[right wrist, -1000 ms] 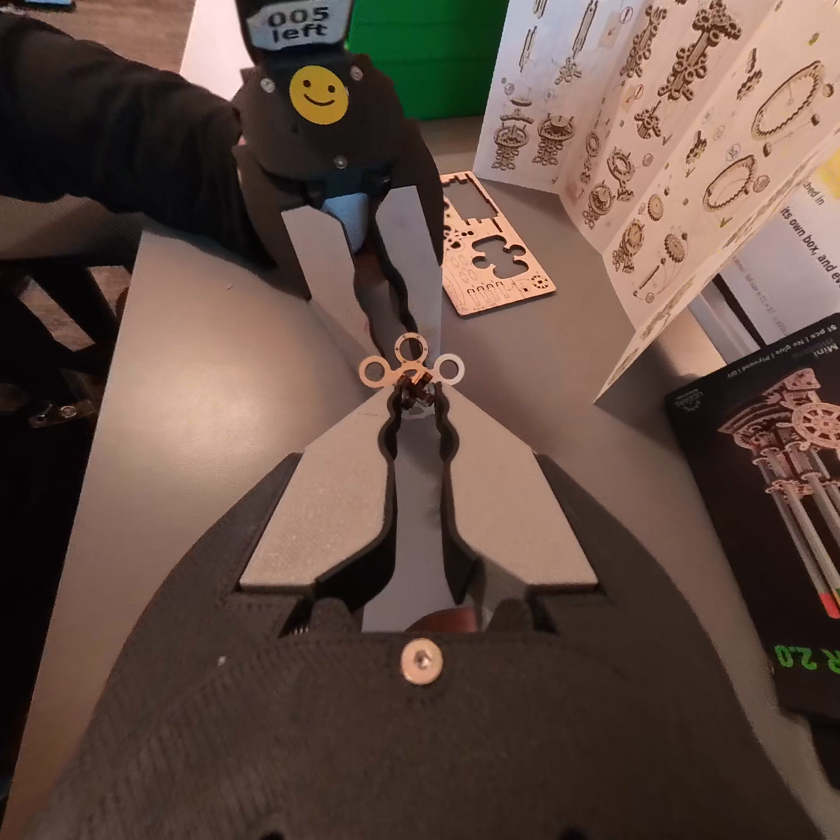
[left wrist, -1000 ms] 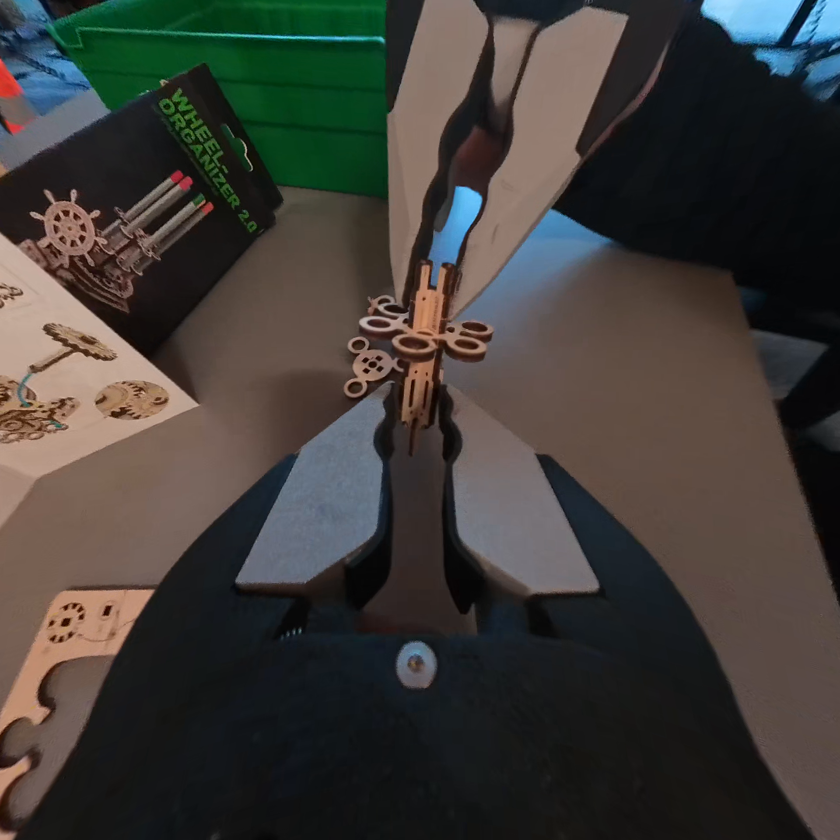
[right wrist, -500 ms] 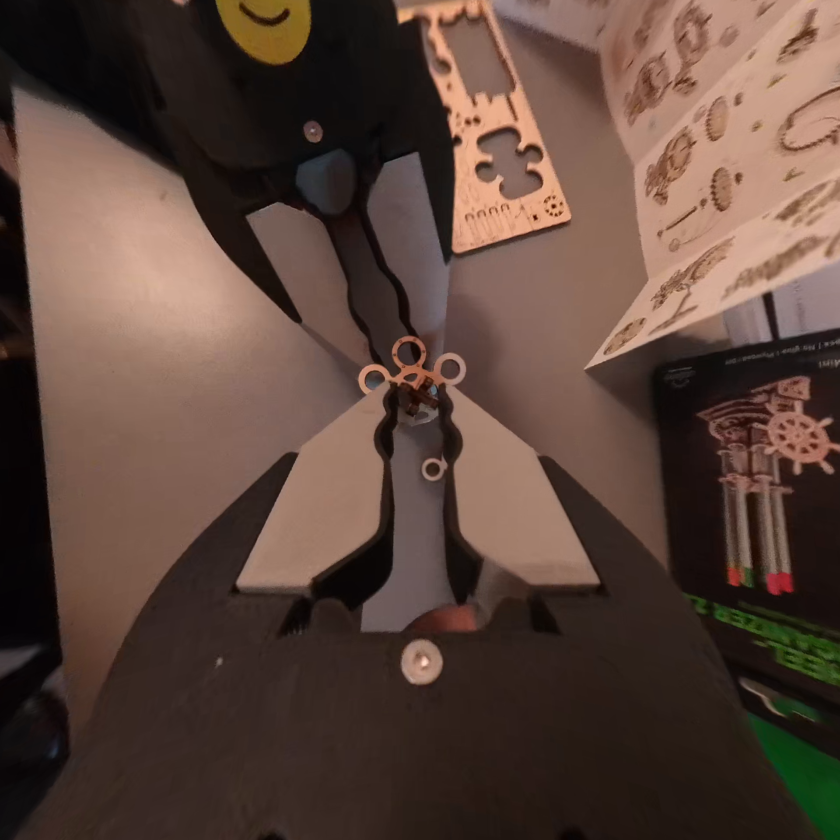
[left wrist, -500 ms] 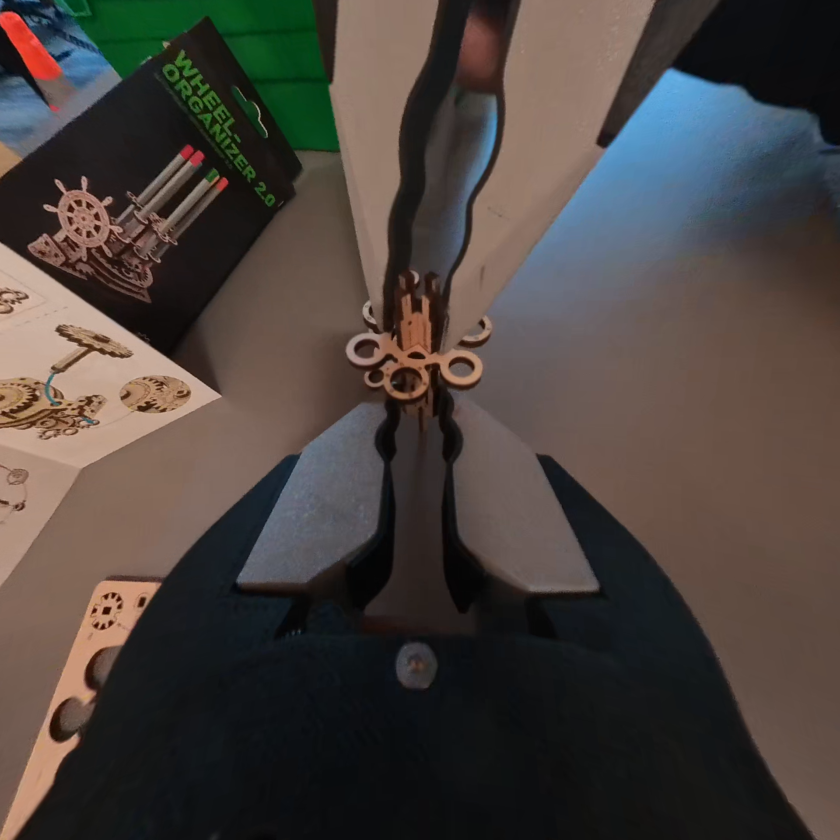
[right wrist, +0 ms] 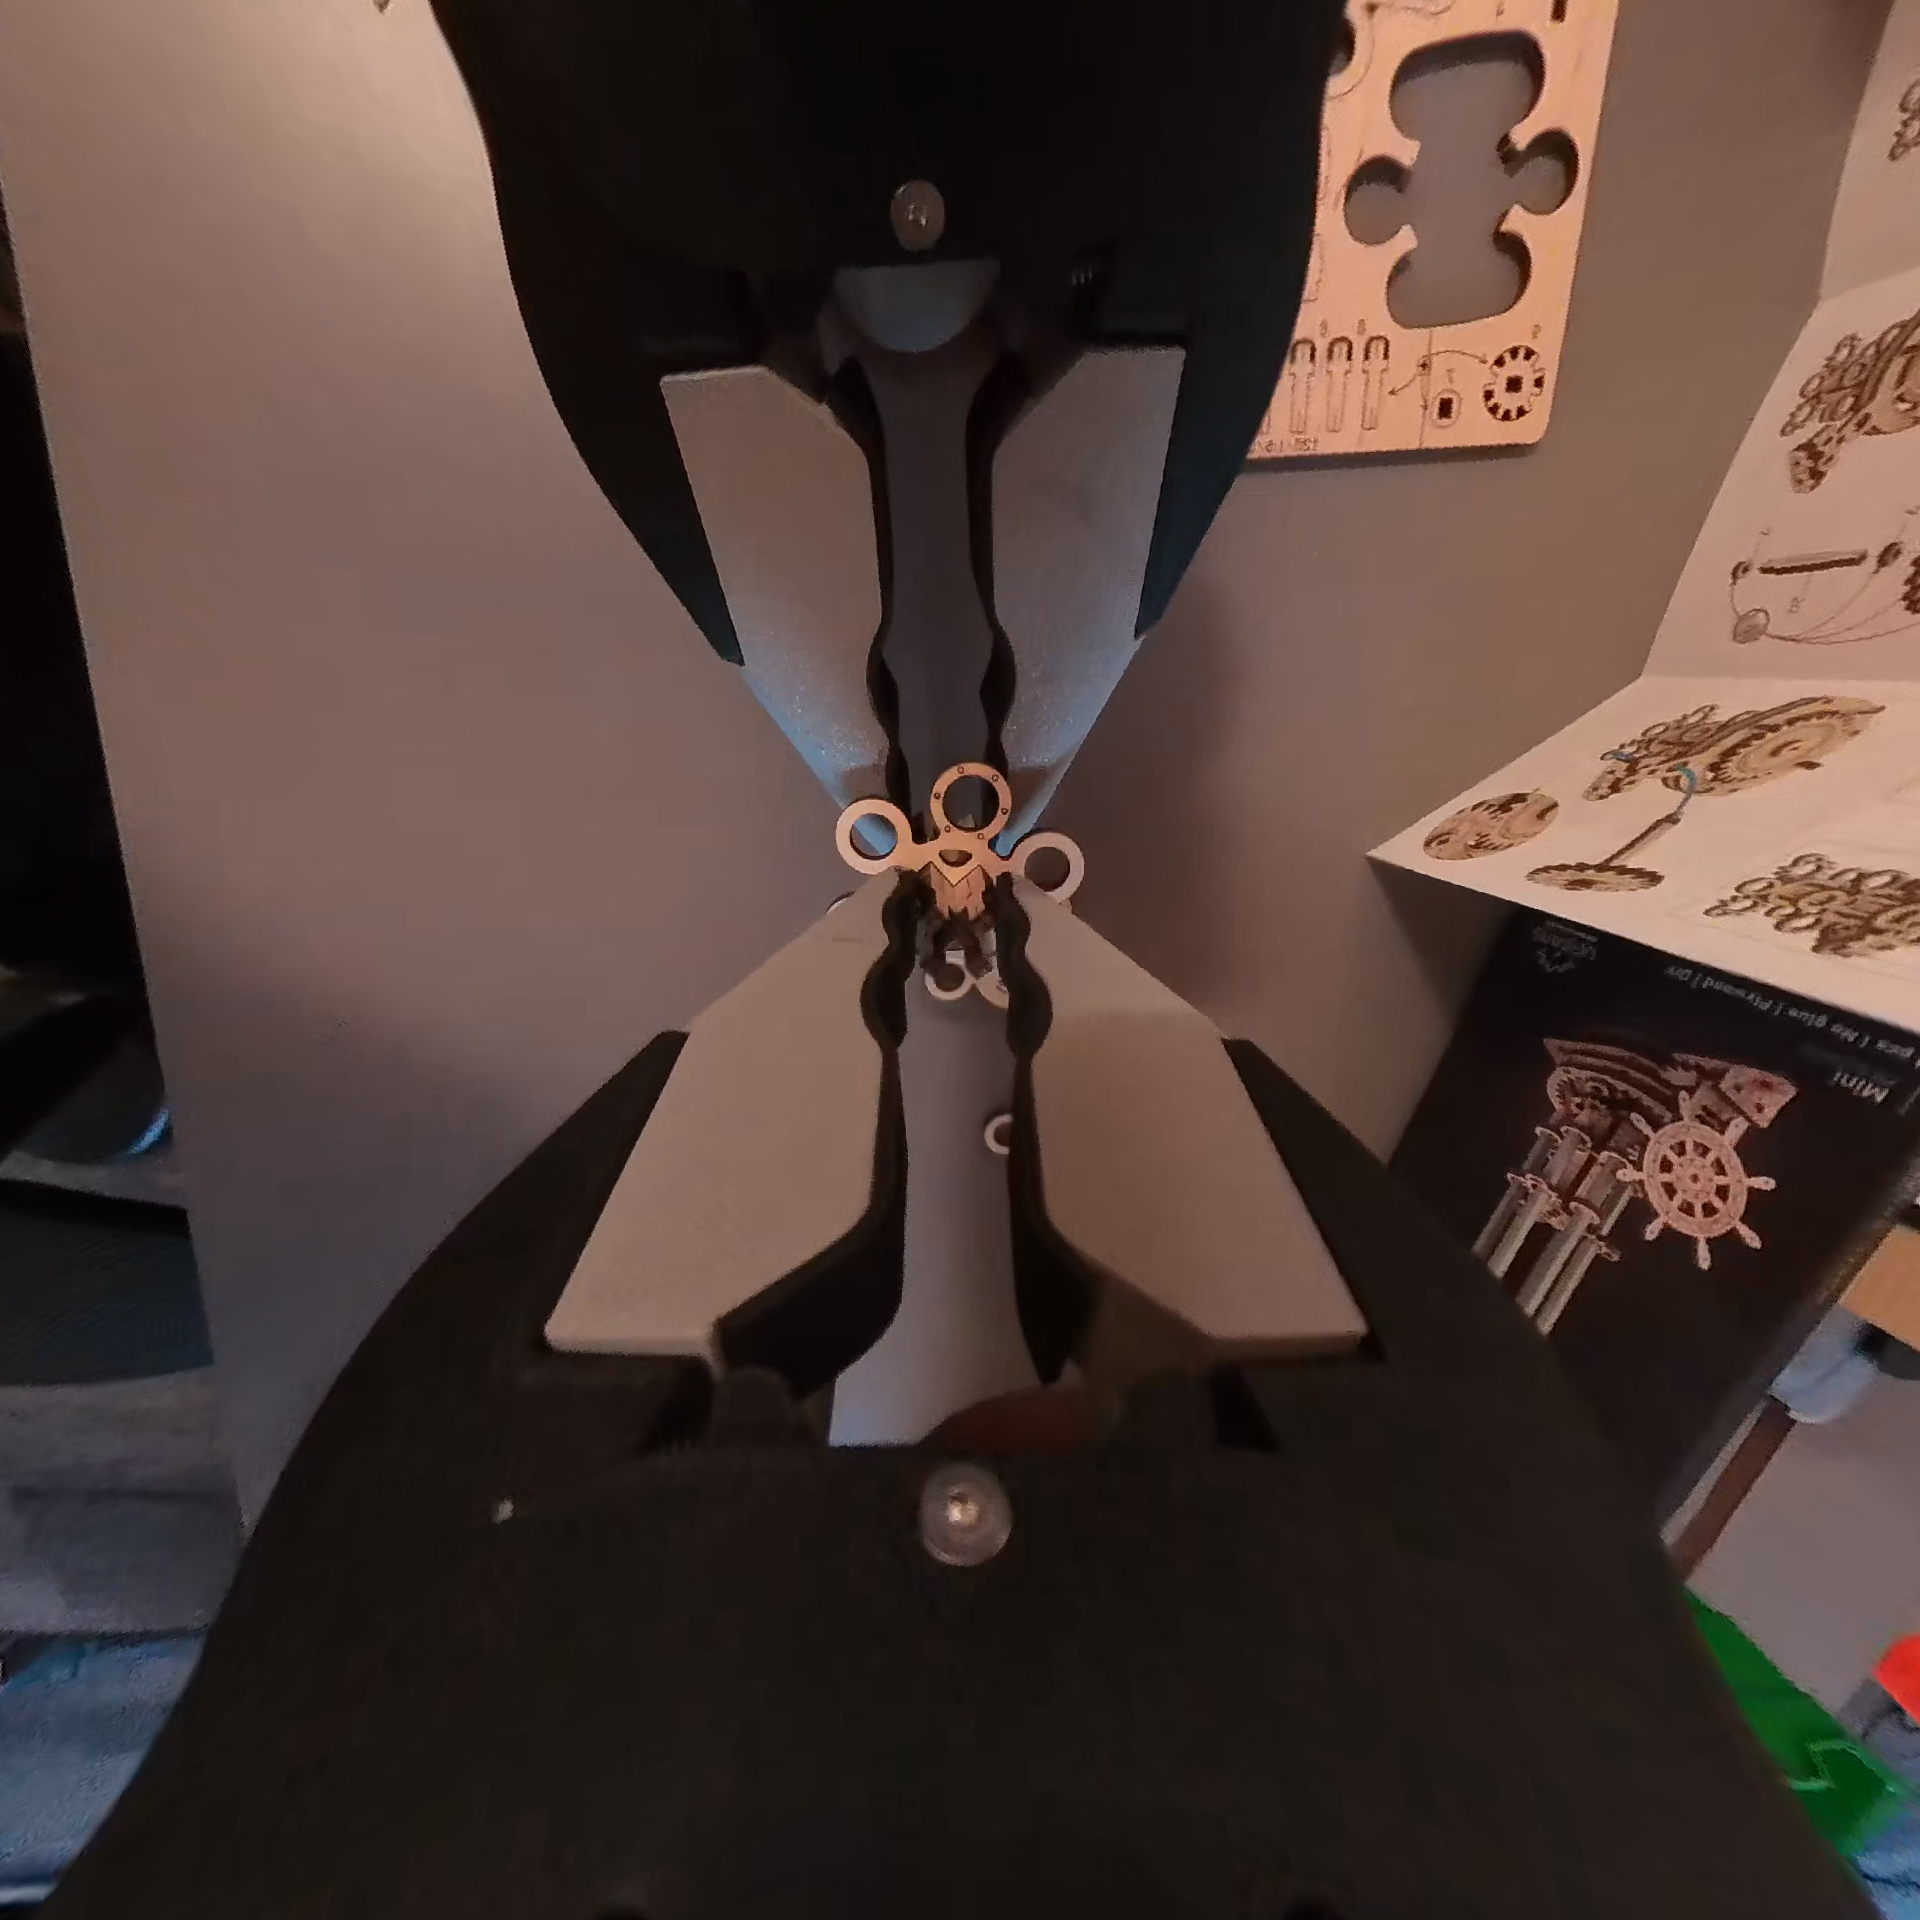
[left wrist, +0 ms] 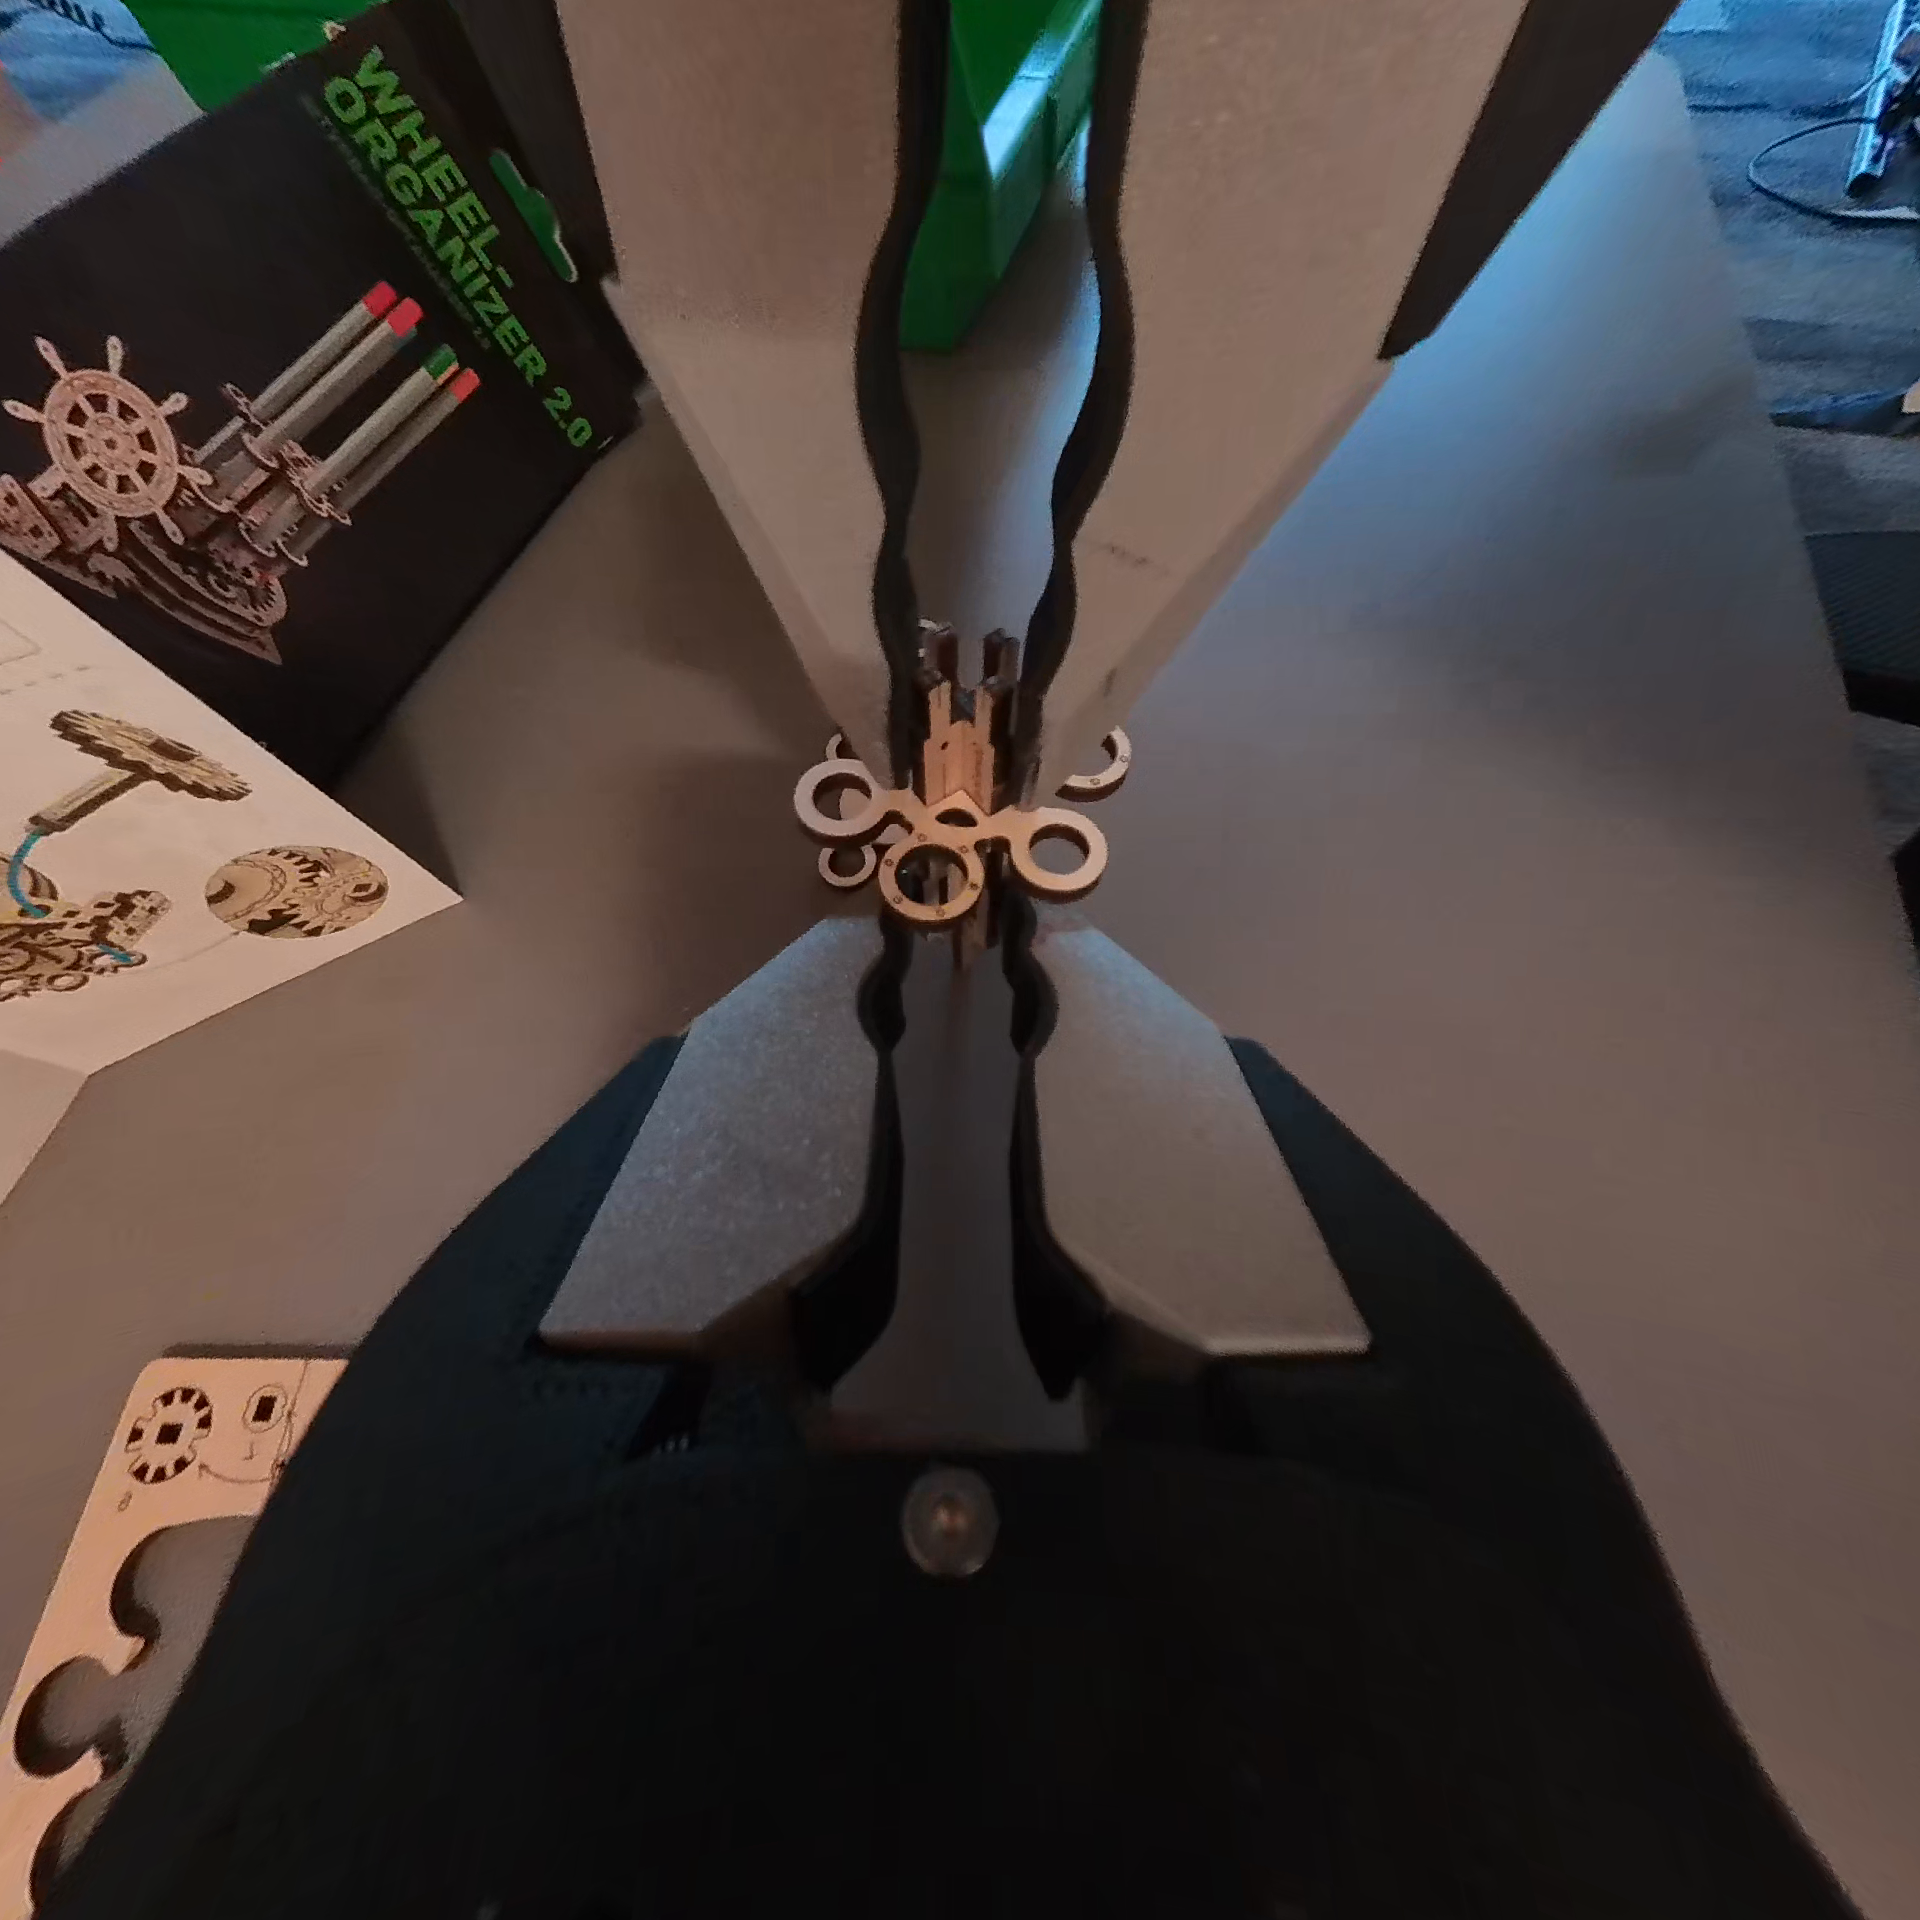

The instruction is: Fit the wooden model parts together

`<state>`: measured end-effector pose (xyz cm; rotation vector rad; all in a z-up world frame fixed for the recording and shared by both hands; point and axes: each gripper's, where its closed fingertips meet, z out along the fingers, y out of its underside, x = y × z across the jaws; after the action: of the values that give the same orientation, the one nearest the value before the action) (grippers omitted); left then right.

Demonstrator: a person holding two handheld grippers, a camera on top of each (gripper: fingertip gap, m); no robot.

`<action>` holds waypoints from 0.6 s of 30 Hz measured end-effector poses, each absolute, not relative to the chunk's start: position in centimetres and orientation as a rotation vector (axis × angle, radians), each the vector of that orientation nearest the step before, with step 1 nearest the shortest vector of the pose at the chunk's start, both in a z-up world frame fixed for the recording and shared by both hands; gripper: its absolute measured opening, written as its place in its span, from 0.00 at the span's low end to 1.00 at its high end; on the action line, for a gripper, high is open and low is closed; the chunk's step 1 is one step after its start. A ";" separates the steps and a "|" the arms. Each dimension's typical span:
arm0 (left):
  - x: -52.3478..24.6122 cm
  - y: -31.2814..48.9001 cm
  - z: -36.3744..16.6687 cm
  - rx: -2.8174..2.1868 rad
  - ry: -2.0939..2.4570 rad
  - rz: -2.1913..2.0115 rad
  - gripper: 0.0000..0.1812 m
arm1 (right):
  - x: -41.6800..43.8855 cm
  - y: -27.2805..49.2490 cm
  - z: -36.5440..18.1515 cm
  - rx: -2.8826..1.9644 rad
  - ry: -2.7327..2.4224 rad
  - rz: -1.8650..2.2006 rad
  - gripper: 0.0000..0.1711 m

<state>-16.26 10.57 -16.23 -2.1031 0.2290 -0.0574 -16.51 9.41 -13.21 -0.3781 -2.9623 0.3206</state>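
A small wooden shaft [left wrist: 961, 748] carries a flat wooden plate of several rings [left wrist: 992, 831] around its middle. My left gripper [left wrist: 951, 930] is shut on one end of the shaft. My right gripper [left wrist: 961, 717] comes in from the opposite side, tip to tip, and is shut on the other end. In the right wrist view the right gripper [right wrist: 956, 920] holds the shaft [right wrist: 956, 894] just behind the ring plate [right wrist: 914, 847], and the left gripper [right wrist: 945, 774] reaches in from the top. The assembly hangs above the grey table [left wrist: 1455, 935].
Small loose wooden rings [right wrist: 951, 982] lie on the table below the assembly. A black product box [left wrist: 260, 364], a folded instruction sheet [left wrist: 156, 883] and a punched plywood sheet [left wrist: 125, 1558] are to the left. A green bin [left wrist: 997, 156] stands behind.
The two grippers have drawn closer together along the shaft, so less of it shows between their tips. Both have swung to look more steeply down at the table.
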 end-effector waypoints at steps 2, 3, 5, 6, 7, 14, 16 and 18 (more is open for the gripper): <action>-16.3 10.6 -16.2 -2.103 0.230 -0.052 0.08 | -16.5 9.5 -13.2 -0.335 -2.986 0.278 0.07; -16.3 10.6 -16.2 -2.103 0.228 -0.049 0.08 | -16.5 9.5 -13.2 -0.315 -2.998 0.259 0.07; -16.4 10.6 -16.2 -2.104 0.224 -0.048 0.08 | -16.6 9.5 -13.2 -0.307 -3.019 0.242 0.07; -16.4 10.6 -16.2 -2.105 0.222 -0.049 0.08 | -16.7 9.5 -13.3 -0.314 -3.027 0.240 0.07; -16.4 10.6 -16.2 -2.105 0.221 -0.048 0.08 | -16.7 9.5 -13.3 -0.317 -3.033 0.240 0.07; -16.3 10.6 -16.2 -2.106 0.226 -0.040 0.07 | -16.6 9.5 -13.3 -0.266 -3.040 0.207 0.07; -16.3 10.5 -16.2 -2.106 0.229 -0.034 0.07 | -16.6 9.4 -13.3 -0.247 -3.039 0.199 0.07; -16.4 10.5 -16.2 -2.107 0.223 -0.040 0.07 | -16.6 9.4 -13.3 -0.240 -3.044 0.204 0.06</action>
<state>-16.37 10.53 -16.25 -2.1066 0.2232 -0.0397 -16.62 9.38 -13.31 -0.2404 -3.0439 0.2037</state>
